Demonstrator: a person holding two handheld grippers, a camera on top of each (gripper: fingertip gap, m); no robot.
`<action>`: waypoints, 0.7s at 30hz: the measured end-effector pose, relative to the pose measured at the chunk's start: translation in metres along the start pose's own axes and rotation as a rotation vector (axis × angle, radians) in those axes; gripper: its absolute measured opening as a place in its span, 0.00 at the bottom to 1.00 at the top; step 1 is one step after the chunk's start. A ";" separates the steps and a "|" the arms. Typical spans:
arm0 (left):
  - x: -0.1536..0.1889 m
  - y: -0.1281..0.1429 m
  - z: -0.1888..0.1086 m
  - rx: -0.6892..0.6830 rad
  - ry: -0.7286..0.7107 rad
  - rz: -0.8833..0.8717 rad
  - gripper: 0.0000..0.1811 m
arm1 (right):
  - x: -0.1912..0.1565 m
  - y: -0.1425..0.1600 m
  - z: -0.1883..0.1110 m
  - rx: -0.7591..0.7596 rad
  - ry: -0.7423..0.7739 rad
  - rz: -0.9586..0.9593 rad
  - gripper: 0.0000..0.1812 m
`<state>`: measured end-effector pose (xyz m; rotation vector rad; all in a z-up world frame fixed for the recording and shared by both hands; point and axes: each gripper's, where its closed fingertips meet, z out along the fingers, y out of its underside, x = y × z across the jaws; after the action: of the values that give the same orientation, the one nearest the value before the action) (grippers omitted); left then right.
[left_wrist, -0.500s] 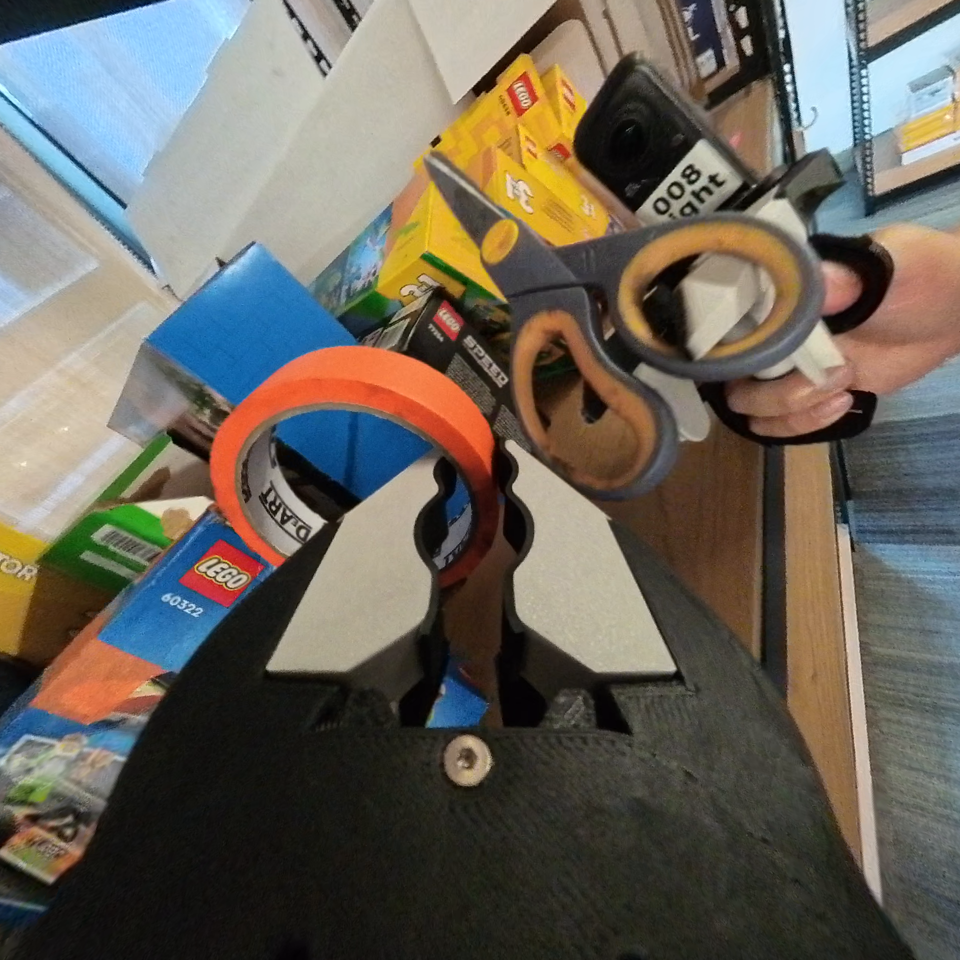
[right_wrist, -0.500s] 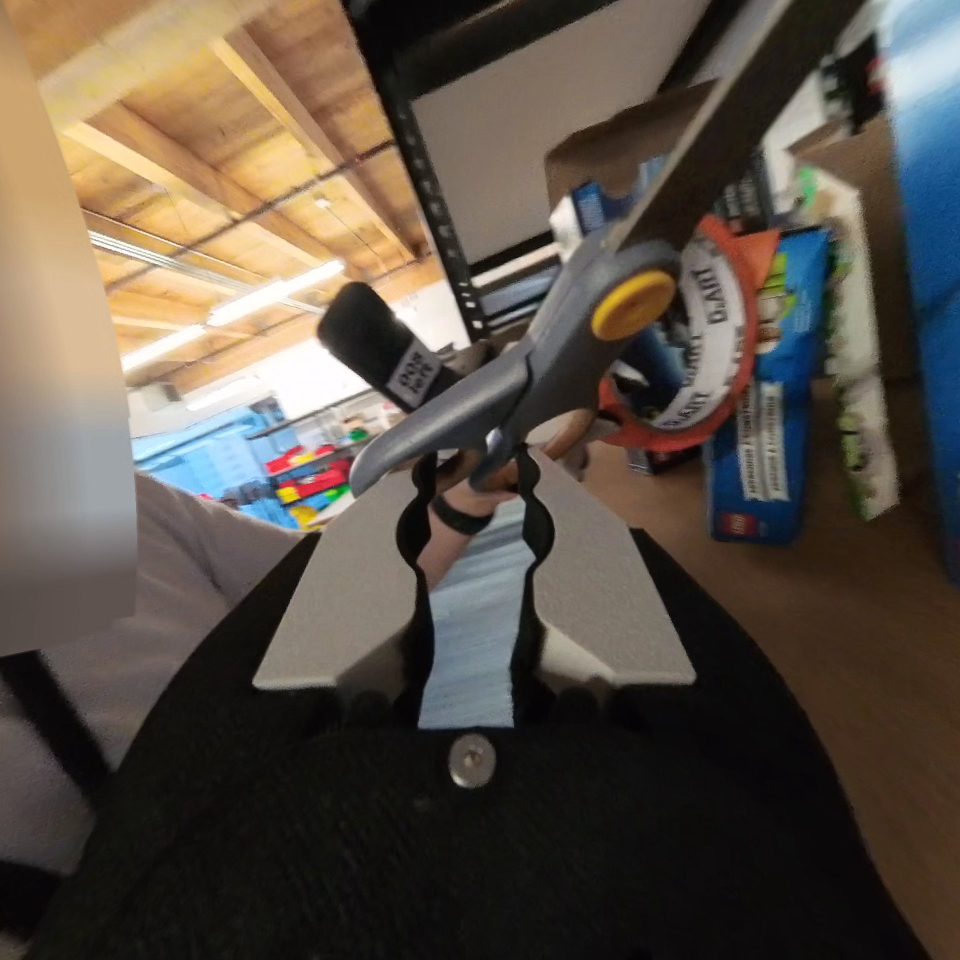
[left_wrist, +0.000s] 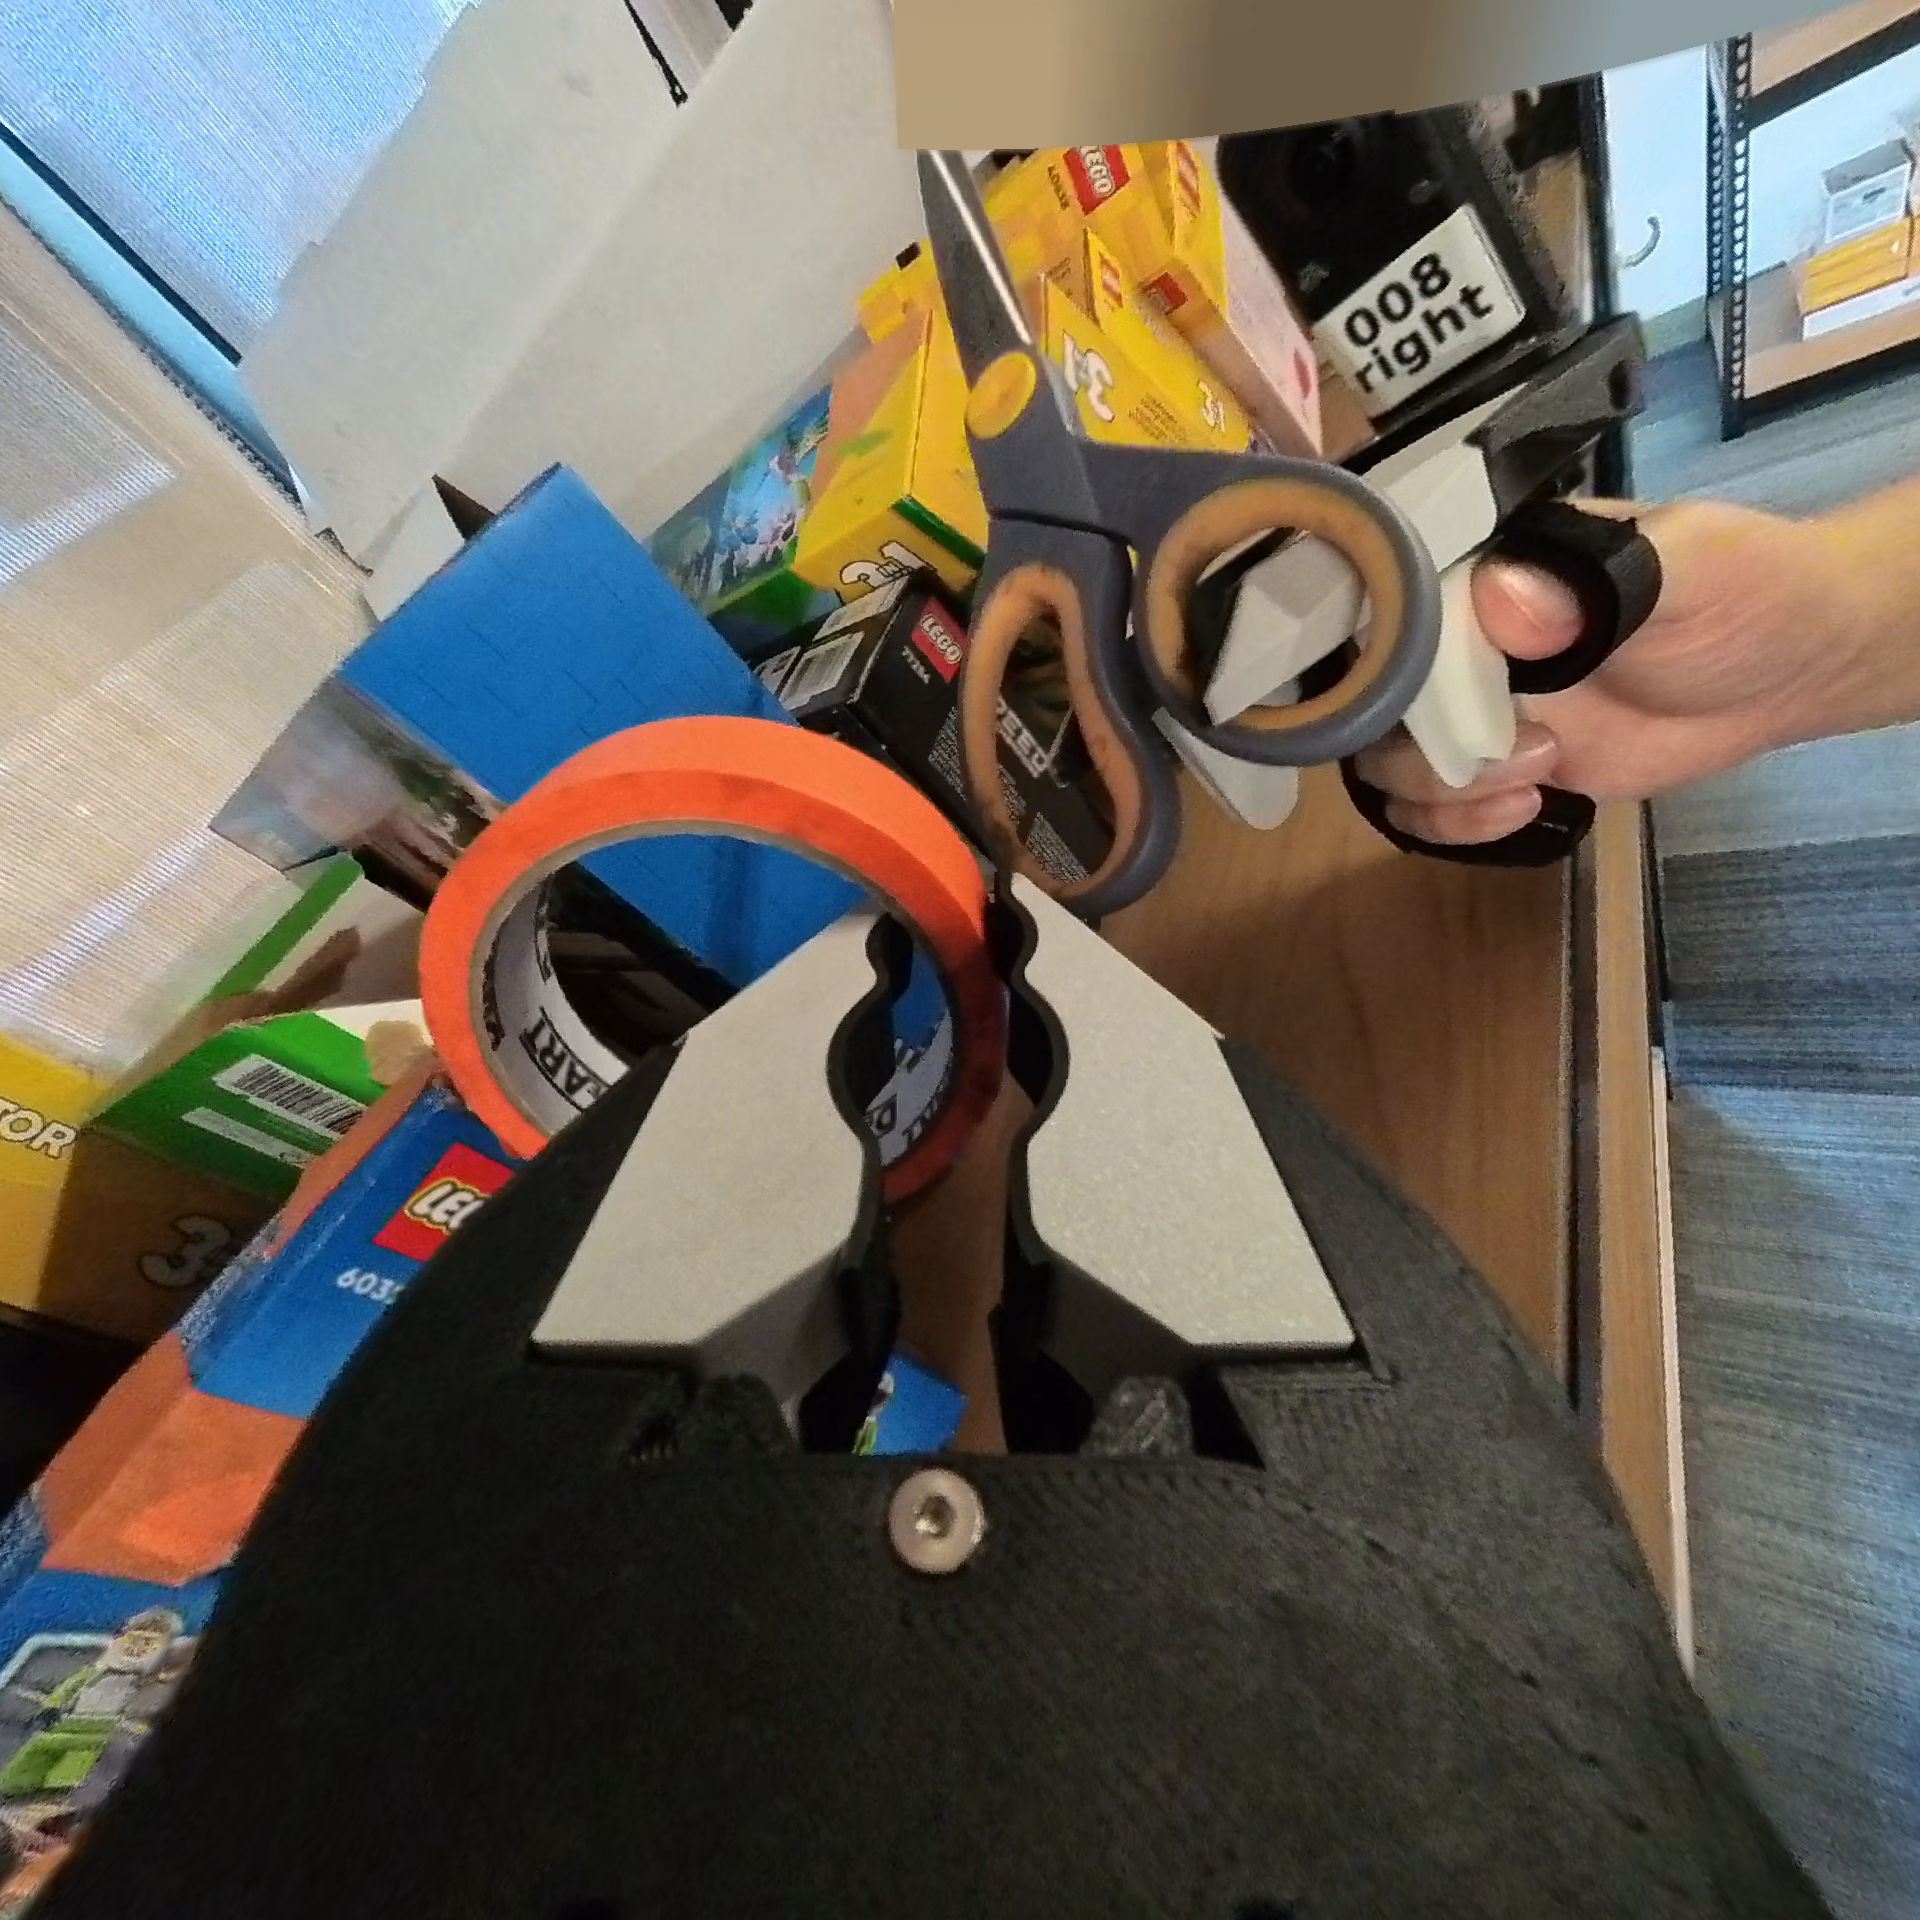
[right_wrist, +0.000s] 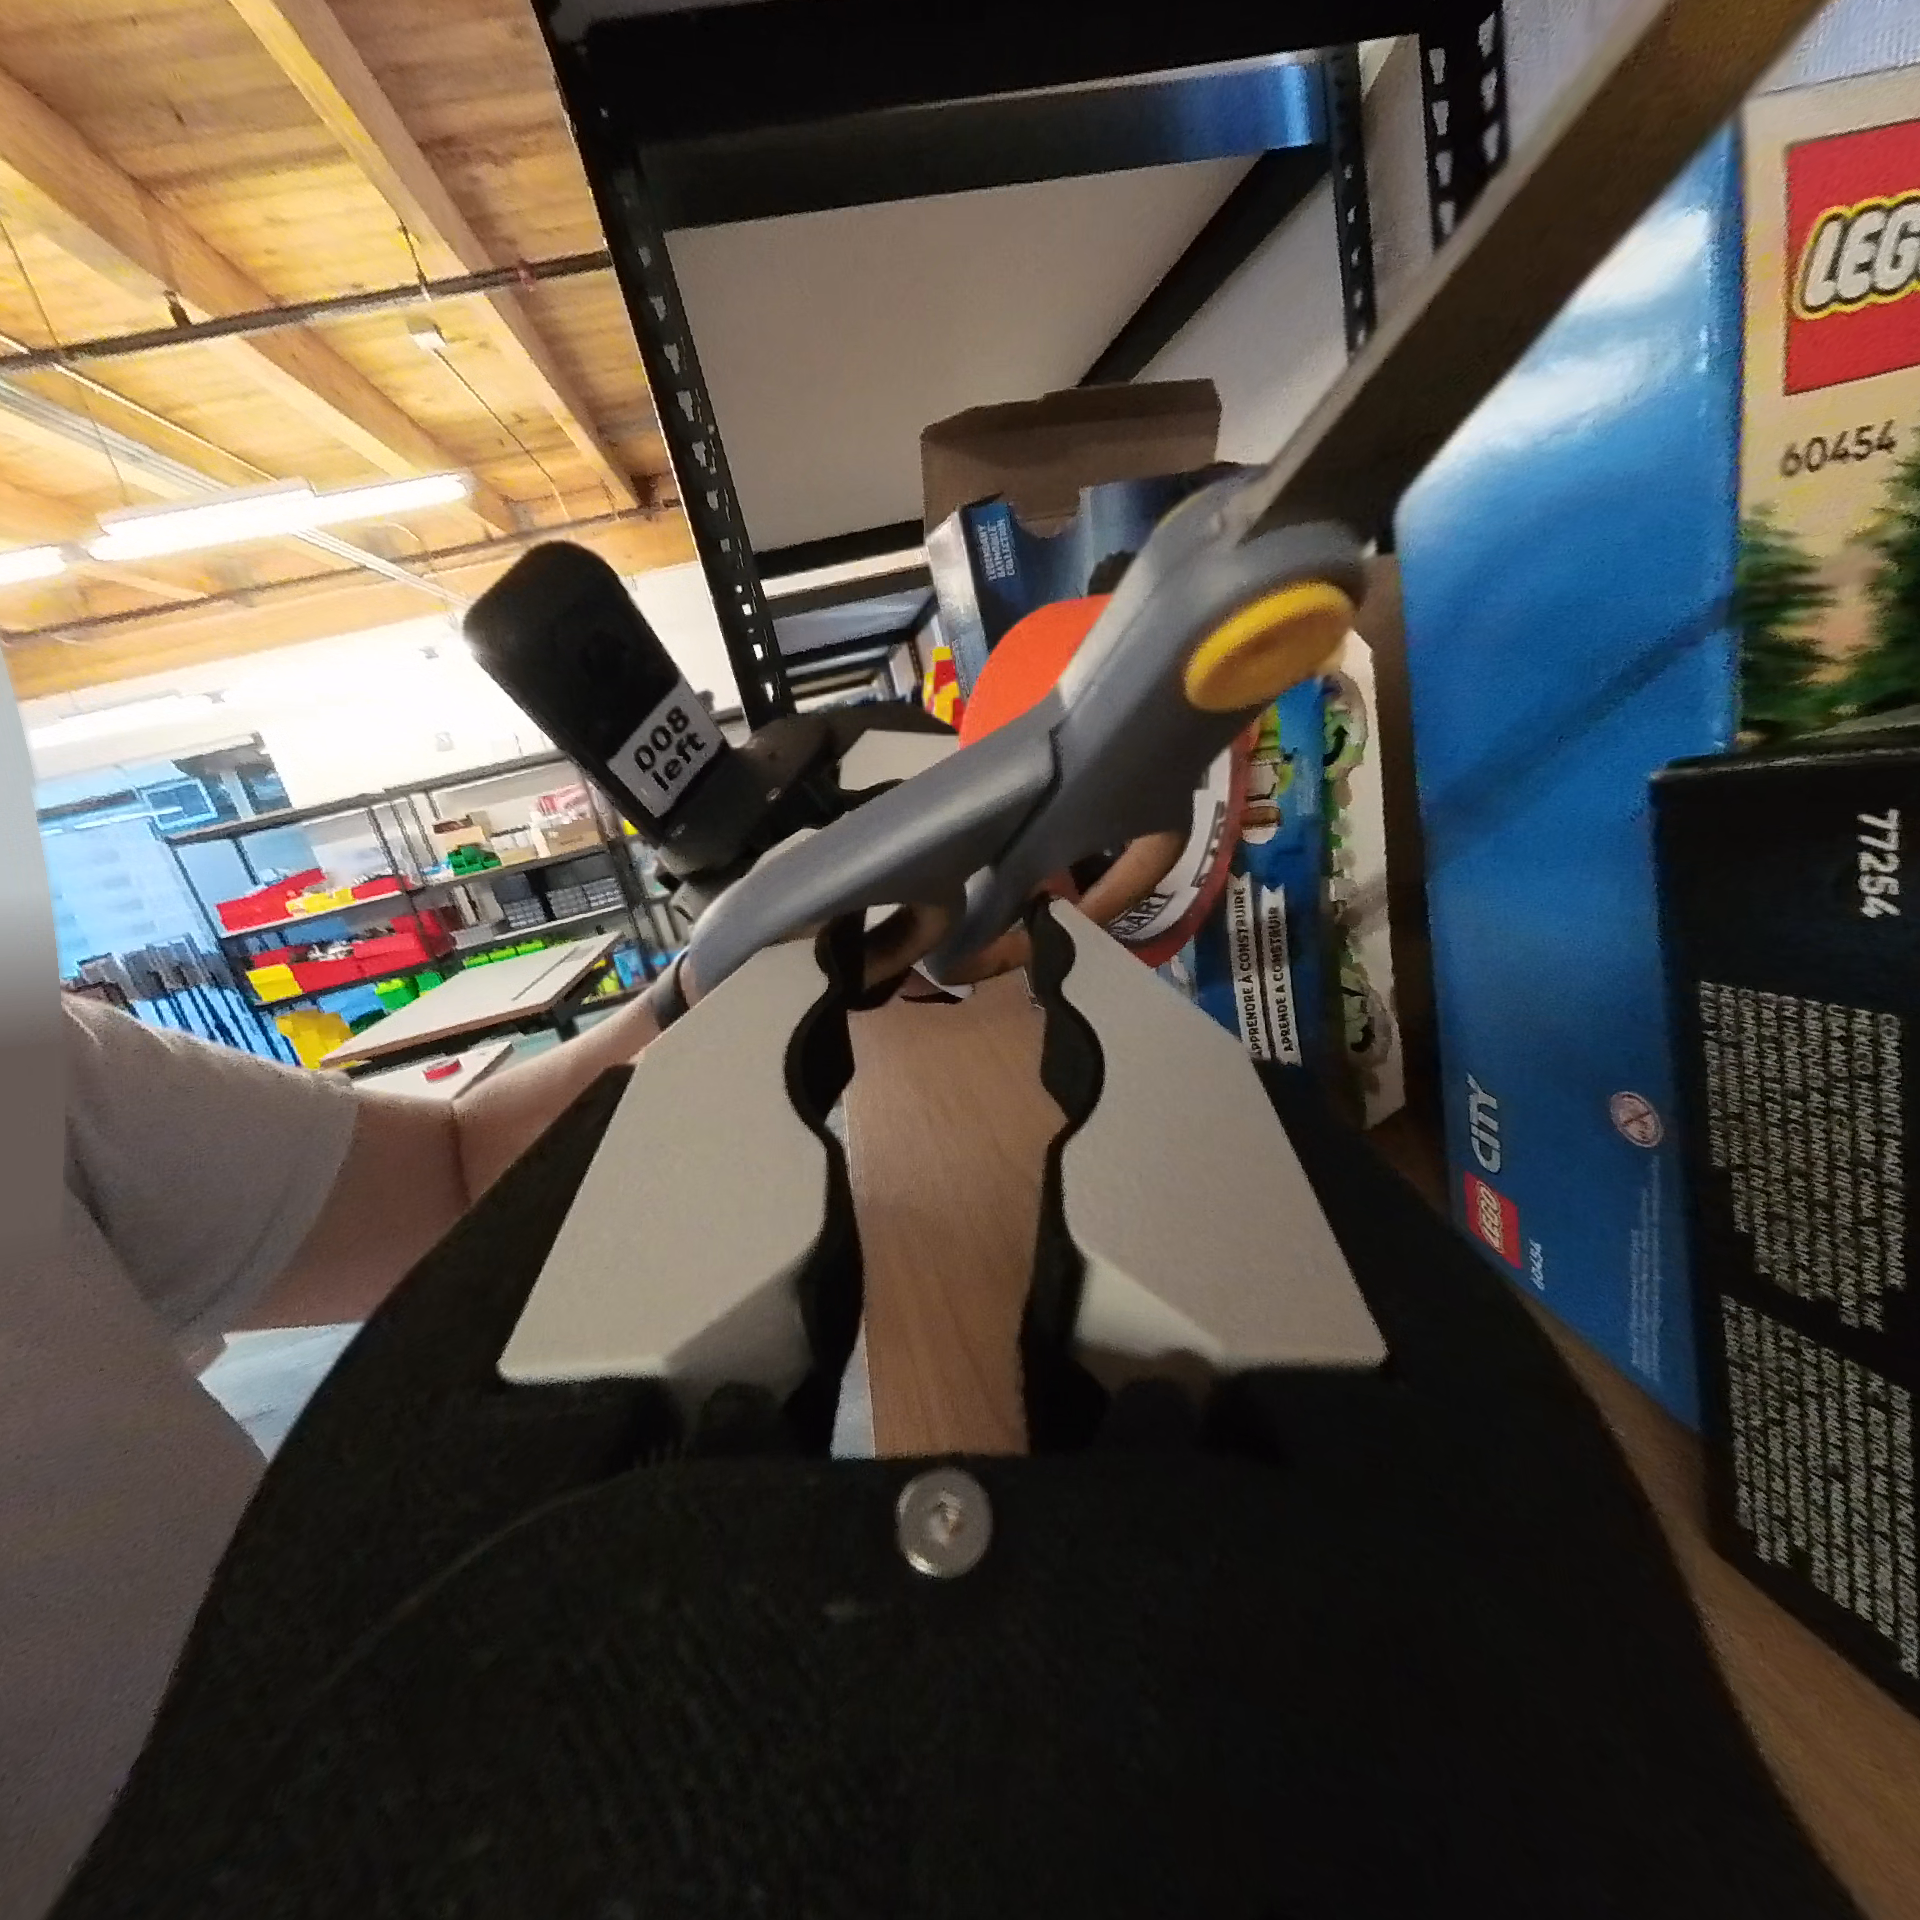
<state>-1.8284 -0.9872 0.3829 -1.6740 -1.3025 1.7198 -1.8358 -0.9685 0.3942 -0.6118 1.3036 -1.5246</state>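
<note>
the orange tape roll (left_wrist: 717, 800) is held up in the air, above the wooden table (left_wrist: 1382, 1091), and it stands on its edge with the round opening turned to the left side of the left wrist view. the left gripper (left_wrist: 940, 935) is clenched on the roll: one finger is inside the ring and the other finger is outside, so the band of tape is pressed between them. in the right wrist view the same roll (right_wrist: 1023, 665) shows only in part, behind the scissors (right_wrist: 1049, 769).

the scissors (left_wrist: 1081, 561) have grey handles with an orange lining and a yellow pivot, and the blades are together and point up. they are just beside the roll, to its right and higher, and i cannot tell if they touch it. the right gripper (right_wrist: 940, 935) grasps them at the handles; in the left wrist view its finger passes through the round handle loop. a person's hand (left_wrist: 1652, 665) holds this gripper from the right.

behind the roll lie a blue box (left_wrist: 561, 644), yellow boxes (left_wrist: 1132, 343), a black box (left_wrist: 914, 665) and a green box (left_wrist: 239, 1091). in the right wrist view a black metal shelf (right_wrist: 665, 343) stands behind.
</note>
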 end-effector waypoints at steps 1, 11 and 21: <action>0.000 0.000 0.000 -0.006 0.000 0.005 0.07 | 0.001 0.000 0.000 0.005 -0.002 0.006 0.16; 0.002 -0.001 0.011 -0.073 -0.001 0.078 0.08 | 0.004 -0.001 0.007 0.047 0.002 0.009 0.18; 0.000 -0.008 0.018 -0.067 -0.042 0.089 0.08 | 0.011 -0.027 0.013 0.256 -0.044 0.117 0.19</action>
<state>-1.8478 -0.9894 0.3866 -1.7671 -1.3373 1.7893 -1.8382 -0.9860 0.4211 -0.3960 1.0699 -1.5413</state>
